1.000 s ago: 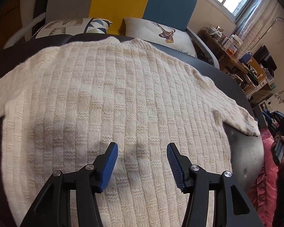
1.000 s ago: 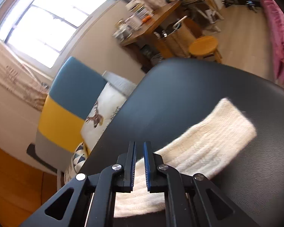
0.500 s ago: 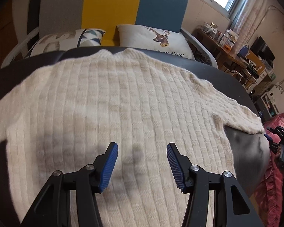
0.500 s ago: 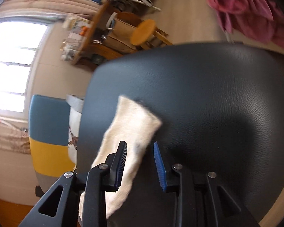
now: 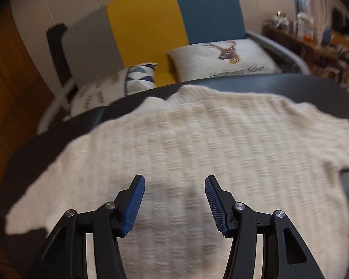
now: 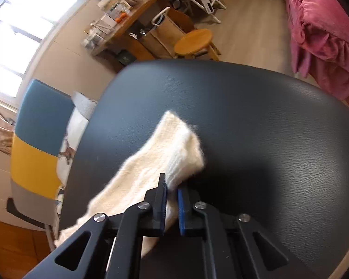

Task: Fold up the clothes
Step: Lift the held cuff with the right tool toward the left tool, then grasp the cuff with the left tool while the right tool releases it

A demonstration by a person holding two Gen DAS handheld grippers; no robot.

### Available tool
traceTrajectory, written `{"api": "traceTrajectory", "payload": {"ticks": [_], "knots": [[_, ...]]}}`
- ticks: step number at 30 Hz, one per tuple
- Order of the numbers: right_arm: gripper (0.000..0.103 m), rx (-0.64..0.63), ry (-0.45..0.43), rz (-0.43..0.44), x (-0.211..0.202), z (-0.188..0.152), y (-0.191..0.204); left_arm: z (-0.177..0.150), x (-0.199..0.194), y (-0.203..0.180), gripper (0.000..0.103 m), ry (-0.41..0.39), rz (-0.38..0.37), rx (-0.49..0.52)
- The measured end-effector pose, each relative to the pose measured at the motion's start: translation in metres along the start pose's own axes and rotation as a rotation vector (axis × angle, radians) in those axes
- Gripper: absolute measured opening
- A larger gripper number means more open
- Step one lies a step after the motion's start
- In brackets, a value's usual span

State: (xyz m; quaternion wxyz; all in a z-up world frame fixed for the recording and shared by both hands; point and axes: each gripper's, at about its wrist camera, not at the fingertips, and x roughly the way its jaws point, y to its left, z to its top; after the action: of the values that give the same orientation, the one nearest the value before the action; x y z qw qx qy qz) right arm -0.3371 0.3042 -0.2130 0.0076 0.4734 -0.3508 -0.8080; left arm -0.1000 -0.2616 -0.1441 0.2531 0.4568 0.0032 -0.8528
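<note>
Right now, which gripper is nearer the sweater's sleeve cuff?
Right. The right gripper is shut on the sleeve cuff itself. The left gripper hovers open above the sweater's body, away from that cuff.

Cream knit sweater (image 5: 221, 144) (fuzzy, ribbed), matt grained leatherette table (image 6: 279, 127)

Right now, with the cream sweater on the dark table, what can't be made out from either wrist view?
- Sweater hem: left wrist view, cut off at the bottom edge behind the left gripper.
- Cuff underside: right wrist view, hidden by the right gripper shut on it.
- Pillow lettering: left wrist view, blurred.
- Desk clutter: right wrist view, too small.
</note>
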Motion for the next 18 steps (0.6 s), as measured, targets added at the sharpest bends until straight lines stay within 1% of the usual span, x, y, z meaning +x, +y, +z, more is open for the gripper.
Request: {"api": "traceTrajectory", "payload": {"ticks": [2, 3, 4, 5, 8, 9, 11, 13, 15, 18], "knots": [[0.006, -0.035, -0.019, 0.031, -0.005, -0.003, 0.012, -0.005, 0.010, 0.005, 0.055, 0.033, -0.003, -0.017], [0.006, -0.052, -0.016, 0.056, -0.006, -0.004, 0.019, -0.009, 0.016, 0.007, 0.052, 0.058, -0.006, -0.025], [0.006, -0.077, -0.012, 0.087, -0.008, -0.005, 0.029, -0.012, 0.022, 0.010, 0.044, 0.083, -0.011, -0.032], [0.006, -0.107, -0.009, 0.112, -0.011, -0.007, 0.040, -0.014, 0.025, 0.012, 0.042, 0.098, -0.021, -0.039], [0.006, -0.204, 0.003, 0.190, -0.021, -0.014, 0.078, -0.017, 0.029, 0.020, 0.042, 0.120, -0.063, -0.071], [0.006, -0.246, 0.007, 0.207, -0.024, -0.019, 0.095, -0.014, 0.029, 0.024, 0.042, 0.128, -0.091, -0.093], [0.006, -0.315, 0.022, 0.251, -0.030, -0.031, 0.125, -0.007, 0.027, 0.032, 0.042, 0.147, -0.171, -0.145], [0.006, -0.382, 0.041, 0.293, -0.031, -0.045, 0.155, 0.002, 0.025, 0.035, 0.042, 0.180, -0.287, -0.197], [0.006, -0.463, 0.068, 0.318, -0.030, -0.066, 0.184, 0.014, 0.020, 0.035, 0.042, 0.206, -0.409, -0.254], [0.006, -0.574, 0.118, 0.327, -0.021, -0.104, 0.219, 0.034, 0.008, 0.021, 0.043, 0.235, -0.522, -0.252]]}}
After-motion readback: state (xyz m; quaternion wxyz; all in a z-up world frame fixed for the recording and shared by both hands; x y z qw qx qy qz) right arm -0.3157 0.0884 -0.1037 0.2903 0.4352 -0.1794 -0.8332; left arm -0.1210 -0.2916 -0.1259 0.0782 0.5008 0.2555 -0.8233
